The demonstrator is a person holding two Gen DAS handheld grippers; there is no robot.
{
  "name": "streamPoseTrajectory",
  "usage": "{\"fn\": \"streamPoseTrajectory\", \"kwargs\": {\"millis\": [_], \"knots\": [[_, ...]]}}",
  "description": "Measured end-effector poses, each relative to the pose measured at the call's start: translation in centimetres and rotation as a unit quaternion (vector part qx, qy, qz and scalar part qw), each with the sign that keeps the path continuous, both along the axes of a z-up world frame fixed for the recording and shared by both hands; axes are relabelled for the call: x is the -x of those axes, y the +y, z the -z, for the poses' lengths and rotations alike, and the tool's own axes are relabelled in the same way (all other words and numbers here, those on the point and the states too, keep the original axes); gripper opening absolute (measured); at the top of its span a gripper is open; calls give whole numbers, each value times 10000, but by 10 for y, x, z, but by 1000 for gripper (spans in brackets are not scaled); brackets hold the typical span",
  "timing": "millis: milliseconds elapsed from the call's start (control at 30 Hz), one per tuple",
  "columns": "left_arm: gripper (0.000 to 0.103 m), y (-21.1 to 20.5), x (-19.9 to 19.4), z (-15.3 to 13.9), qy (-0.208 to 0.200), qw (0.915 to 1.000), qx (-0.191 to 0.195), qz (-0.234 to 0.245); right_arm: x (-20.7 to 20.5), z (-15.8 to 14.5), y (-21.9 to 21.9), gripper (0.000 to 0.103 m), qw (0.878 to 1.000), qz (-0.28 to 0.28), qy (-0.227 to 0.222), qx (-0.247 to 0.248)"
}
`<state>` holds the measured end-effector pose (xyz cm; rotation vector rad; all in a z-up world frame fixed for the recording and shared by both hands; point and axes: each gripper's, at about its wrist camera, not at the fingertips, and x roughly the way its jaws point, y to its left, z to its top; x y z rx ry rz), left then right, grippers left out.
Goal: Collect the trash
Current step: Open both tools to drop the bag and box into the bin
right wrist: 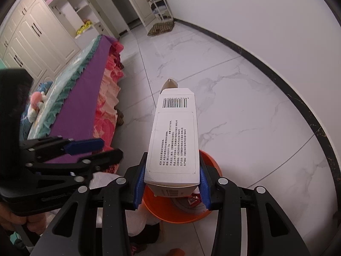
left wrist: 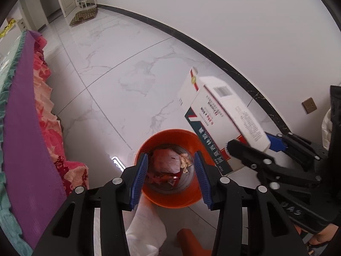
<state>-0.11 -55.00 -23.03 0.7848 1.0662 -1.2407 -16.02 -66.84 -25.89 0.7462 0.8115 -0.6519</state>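
Trash bin (left wrist: pixel 170 200), orange and round, standing on the white marble floor (left wrist: pixel 127 74) just beside the bed (left wrist: pixel 27 149) with its purple cover and pink floral skirt. Inside: crumpled pink paper (left wrist: pixel 166 160), tan scraps, red wrappers.

Left hand-held gripper (left wrist: pixel 171 177) poised right above the bin, blue-padded fingers (left wrist: pixel 139 181) spread wide, nothing between them. Seen from the right wrist camera off to the left (right wrist: pixel 91 149), likewise parted and holding nothing.

Further right, white cardboard box (left wrist: pixel 215 117) with red and dark teal print, tilted over the bin's right rim. Clamped near its lower end by the right hand-held gripper (left wrist: pixel 249 144). In the right wrist view, box (right wrist: pixel 175 138) pinched on both side faces between the blue pads (right wrist: pixel 140 183), barcode and small black text facing up, far flap open. Orange bin (right wrist: pixel 181 213) directly beneath the gripped end (right wrist: pixel 171 183), red wrapper visible inside.

White paper or cloth (left wrist: pixel 147 228) on the floor just in front of the bin, under the left gripper
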Motion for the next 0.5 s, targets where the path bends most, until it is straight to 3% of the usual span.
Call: {"fn": "streamPoseTrajectory", "kwargs": {"millis": [133, 300, 500], "knots": [[47, 6, -9, 1, -49, 9999, -44, -149, -14, 10, 0, 60, 9997, -7, 214, 154], [47, 14, -15, -4, -67, 9996, -9, -266, -20, 1, 7, 60, 9994, -38, 125, 311], [47, 33, -21, -25, -123, 9986, 239, -454, -21, -32, 27, 60, 9986, -250, -91, 463]]}}
